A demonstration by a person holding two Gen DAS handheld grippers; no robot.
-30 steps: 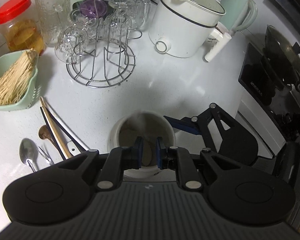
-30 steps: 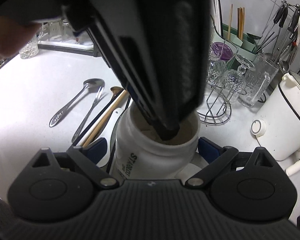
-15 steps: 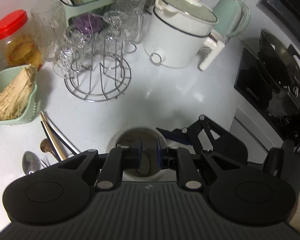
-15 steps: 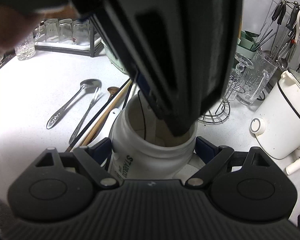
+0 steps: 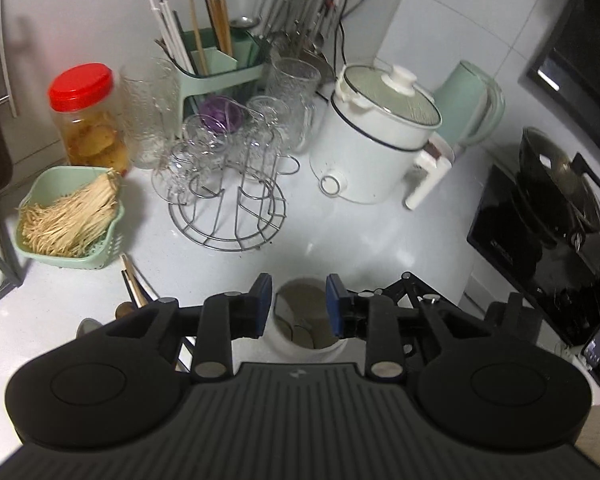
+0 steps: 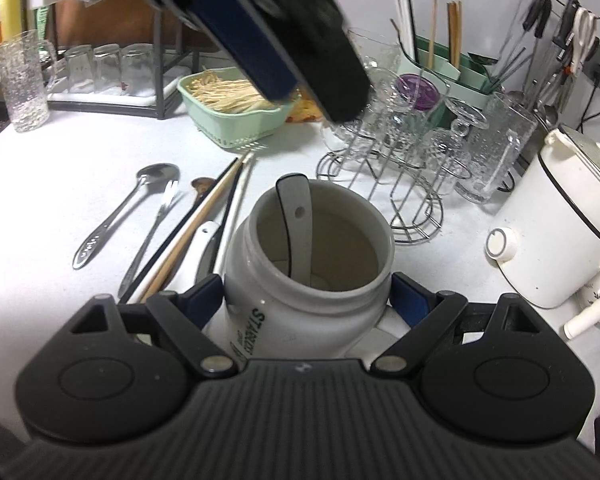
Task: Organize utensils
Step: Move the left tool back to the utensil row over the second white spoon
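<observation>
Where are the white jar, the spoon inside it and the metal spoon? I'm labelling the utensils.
white jar (image 6: 300,320), right wrist view, front wall.
spoon inside it (image 6: 298,220), right wrist view, handle.
metal spoon (image 6: 156,174), right wrist view, bowl.

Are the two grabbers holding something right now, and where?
The right gripper clamps the white jar by its sides. The left gripper, jaws just opening, holds nothing.

From my left tool (image 5: 295,302) I look down on the white jar (image 5: 306,342), which stands on the table (image 5: 340,236). The jaws have just been opening and nothing is between them. Behind stand a wire glass rack (image 5: 228,208) and a white cooker (image 5: 374,148).
</observation>
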